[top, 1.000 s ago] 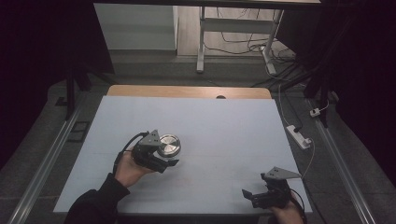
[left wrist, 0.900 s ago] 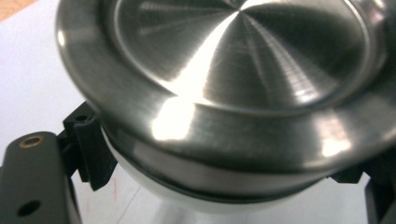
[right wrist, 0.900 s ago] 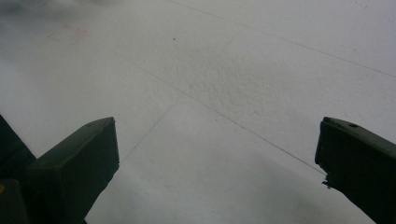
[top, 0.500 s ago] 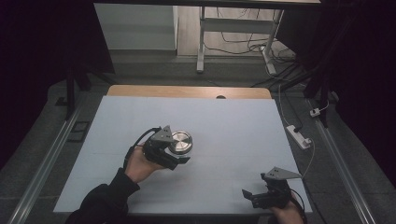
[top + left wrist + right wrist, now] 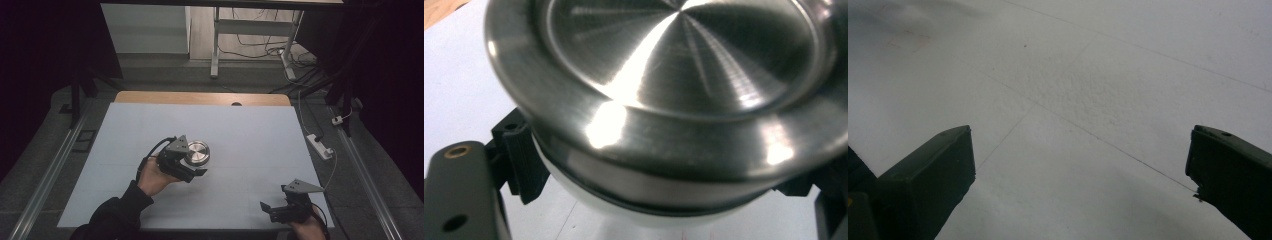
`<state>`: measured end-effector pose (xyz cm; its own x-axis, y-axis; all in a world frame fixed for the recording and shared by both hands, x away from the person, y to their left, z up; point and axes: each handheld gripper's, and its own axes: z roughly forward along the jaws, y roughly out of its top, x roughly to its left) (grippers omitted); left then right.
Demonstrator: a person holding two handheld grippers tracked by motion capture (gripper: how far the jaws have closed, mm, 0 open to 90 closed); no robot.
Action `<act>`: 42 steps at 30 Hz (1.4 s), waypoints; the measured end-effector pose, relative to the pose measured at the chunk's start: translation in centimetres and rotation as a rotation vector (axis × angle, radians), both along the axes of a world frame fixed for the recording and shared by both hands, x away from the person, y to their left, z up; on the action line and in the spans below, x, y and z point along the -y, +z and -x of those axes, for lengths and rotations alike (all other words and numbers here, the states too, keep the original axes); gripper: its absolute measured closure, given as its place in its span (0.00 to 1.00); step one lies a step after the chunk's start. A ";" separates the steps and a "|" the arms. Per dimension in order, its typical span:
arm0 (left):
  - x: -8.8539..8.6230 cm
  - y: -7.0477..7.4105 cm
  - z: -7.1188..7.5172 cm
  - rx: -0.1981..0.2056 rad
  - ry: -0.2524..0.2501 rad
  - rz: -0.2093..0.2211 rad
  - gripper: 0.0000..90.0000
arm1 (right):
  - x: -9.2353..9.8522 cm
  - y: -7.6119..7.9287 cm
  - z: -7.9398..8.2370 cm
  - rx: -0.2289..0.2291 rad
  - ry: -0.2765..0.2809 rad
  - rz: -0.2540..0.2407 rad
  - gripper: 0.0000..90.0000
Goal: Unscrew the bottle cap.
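Left tool, centre-left of the high view, clamped on a round brushed-steel lid seated on a white body; in the left gripper view the lid looms large, with a ribbed black pad pressed to the white wall beneath the rim at lower left. Whether the piece rests on the pale desk or hangs just above it cannot be told. Right tool, lower right, jaws wide and empty over bare desk. Risk, as a judgement: the pads bear low on a smooth curved wall, so a tilt or a quick swing could let the piece slip out or unseat the lid.
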<state>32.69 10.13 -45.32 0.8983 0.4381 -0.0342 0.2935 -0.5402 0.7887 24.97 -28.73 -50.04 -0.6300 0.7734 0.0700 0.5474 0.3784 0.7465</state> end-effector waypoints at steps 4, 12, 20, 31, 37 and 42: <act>0.0 -0.1 0.0 -0.006 -0.008 0.012 0.17 | 0.0 0.1 0.0 -0.045 0.019 -0.035 0.00; 0.0 -0.3 0.0 -0.014 -0.007 0.023 0.17 | -1.0 1.2 0.1 -0.008 0.063 -0.073 0.00; 0.0 -0.4 0.1 -0.007 -0.013 0.022 0.17 | -2.9 2.6 0.1 0.050 0.140 -0.076 0.00; 0.0 -0.2 0.4 0.001 -0.025 0.020 0.17 | -6.5 4.6 -1.0 0.091 0.251 -0.089 0.00; 0.0 -0.3 0.5 -0.001 -0.024 0.015 0.17 | -8.9 6.0 -2.0 0.120 0.318 -0.109 0.00; 0.0 -0.3 0.4 -0.002 -0.029 0.009 0.17 | -10.7 6.5 -3.0 0.096 0.358 -0.140 0.00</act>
